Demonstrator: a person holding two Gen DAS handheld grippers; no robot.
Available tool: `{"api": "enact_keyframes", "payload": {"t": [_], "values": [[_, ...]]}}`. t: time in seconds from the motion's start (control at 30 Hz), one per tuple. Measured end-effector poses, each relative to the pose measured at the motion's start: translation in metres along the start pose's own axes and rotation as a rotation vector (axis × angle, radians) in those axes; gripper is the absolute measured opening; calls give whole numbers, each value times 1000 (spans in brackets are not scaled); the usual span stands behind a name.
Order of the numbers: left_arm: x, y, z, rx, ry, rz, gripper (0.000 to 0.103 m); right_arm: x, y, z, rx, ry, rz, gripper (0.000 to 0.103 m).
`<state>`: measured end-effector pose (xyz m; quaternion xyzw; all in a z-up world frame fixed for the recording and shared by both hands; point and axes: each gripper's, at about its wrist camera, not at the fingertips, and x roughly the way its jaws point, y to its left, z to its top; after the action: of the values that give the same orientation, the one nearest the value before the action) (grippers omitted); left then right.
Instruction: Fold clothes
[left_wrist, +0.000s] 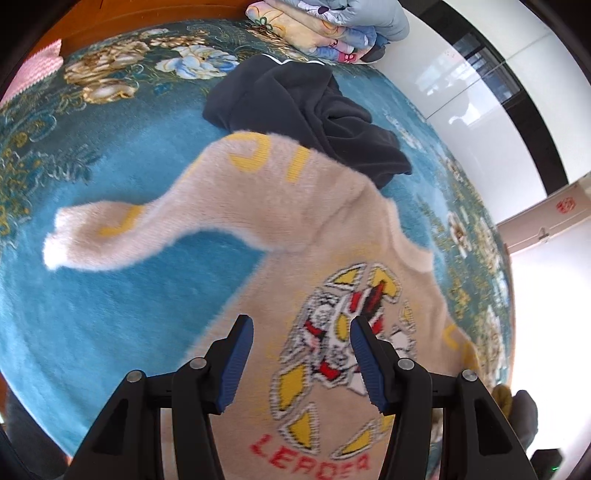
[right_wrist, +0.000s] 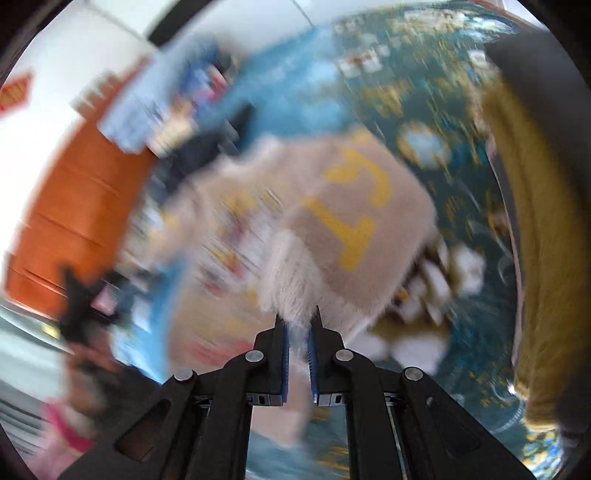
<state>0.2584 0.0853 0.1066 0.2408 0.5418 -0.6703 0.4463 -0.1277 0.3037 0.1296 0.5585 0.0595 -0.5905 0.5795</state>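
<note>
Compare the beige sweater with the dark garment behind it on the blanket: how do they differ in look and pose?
The beige sweater is fluffy and pale, with yellow letters and a cartoon print; the dark garment is plain navy-black. The sweater lies spread out with one sleeve stretched sideways, while the dark garment sits crumpled in a heap. The right tool pinches the sweater's cuff; nothing holds the dark garment. Both rest on the blue floral blanket.

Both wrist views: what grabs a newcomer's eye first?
The fuzzy beige sweater with yellow letters and a red "LEADER" graphic fills the middle of the left wrist view, spread on the blue floral blanket. A crumpled dark navy garment lies just beyond it. In the blurred right wrist view, the right hand-held gripper pinches the sweater's cuff.
</note>
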Motion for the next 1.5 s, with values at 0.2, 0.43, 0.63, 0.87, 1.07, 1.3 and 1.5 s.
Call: {"api": "enact_keyframes", "payload": {"t": [0.2,0.43,0.63,0.87,1.07,1.3,1.5], "values": [[-8,-9,0,18,-48,-4,59,-18,57,60,24,-71,246,9],[-23,16,10,69,-75,69,59,49,134,97,21,37,373,9],[-33,70,25,-132,-110,14,60,150,168,100,140,148,384,9],[-21,109,32,-374,-105,-24,62,241,192,89,133,240,221,9],[-9,129,36,-448,-47,-49,64,291,183,85,131,278,120,9],[1,166,28,-702,-35,-200,69,306,175,83,138,306,118,46],[15,175,25,-812,-11,-308,69,264,167,72,135,273,264,47]]}}
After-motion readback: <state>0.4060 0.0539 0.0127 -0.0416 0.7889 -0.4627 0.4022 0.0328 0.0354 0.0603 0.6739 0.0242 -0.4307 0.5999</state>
